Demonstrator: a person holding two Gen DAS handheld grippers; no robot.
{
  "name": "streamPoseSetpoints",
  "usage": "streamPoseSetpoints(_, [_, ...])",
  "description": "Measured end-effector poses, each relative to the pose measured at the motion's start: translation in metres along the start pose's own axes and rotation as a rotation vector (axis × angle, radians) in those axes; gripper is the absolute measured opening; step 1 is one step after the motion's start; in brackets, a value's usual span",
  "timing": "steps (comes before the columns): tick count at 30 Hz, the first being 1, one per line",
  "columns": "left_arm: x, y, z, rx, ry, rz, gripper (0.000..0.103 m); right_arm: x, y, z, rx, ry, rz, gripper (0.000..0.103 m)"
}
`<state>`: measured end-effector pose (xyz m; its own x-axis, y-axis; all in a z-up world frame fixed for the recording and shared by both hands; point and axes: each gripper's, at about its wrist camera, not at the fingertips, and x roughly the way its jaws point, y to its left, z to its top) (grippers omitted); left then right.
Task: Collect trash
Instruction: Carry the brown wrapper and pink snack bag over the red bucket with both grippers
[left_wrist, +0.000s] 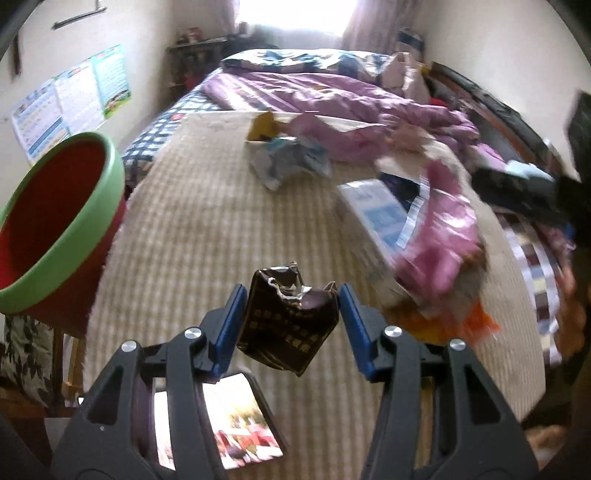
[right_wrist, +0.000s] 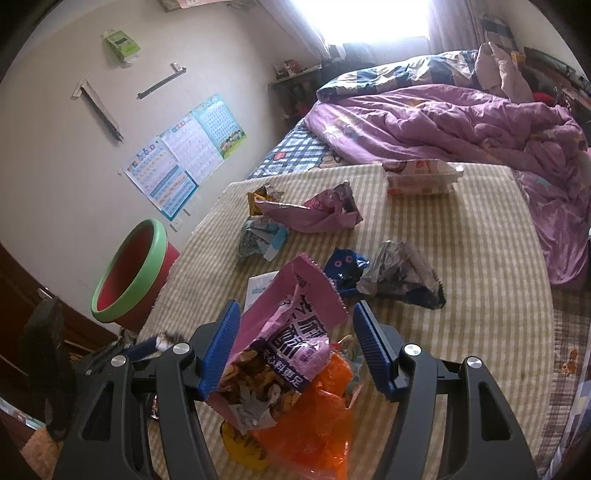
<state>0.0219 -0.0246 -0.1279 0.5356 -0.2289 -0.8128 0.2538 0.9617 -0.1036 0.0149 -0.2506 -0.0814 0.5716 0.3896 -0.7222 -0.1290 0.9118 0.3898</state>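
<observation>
Striped bedspread is sitting littered with wrappers, bin waiting at nine o'clock. Left gripper is squeezing a dark brown wrapper, probably bin-bound. Right gripper is straddling a pink snack bag, one pad touching, grip unclear.

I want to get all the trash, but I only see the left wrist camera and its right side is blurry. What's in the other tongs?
Observer: A pink snack bag stands between the right tongs, above an orange bag; I can't tell if they pinch it.
Operator: My left tongs squeeze a brown wrapper. More trash behind that bag?
Observer: Yes, a crumpled silver wrapper beside a small blue one.
Operator: And farther back?
Observer: A white packet lies at the striped blanket's far edge.
</observation>
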Motion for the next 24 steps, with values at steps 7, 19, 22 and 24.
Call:
streamPoseSetpoints(7, [0.019,0.010,0.012,-0.035,0.019,0.039,0.051,0.006,0.005,-0.005,0.005,0.035,0.015,0.062])
streamPoseSetpoints(19, [0.012,0.027,0.007,-0.109,0.022,0.038,0.058,0.014,0.012,-0.007,0.015,0.065,0.032,0.063])
streamPoseSetpoints(22, [0.015,0.027,0.006,-0.116,0.028,0.024,0.058,0.015,0.013,-0.007,0.012,0.068,0.029,0.064])
streamPoseSetpoints(24, [0.018,0.025,0.007,-0.105,0.036,0.020,0.060,0.015,0.013,-0.007,0.015,0.067,0.024,0.069])
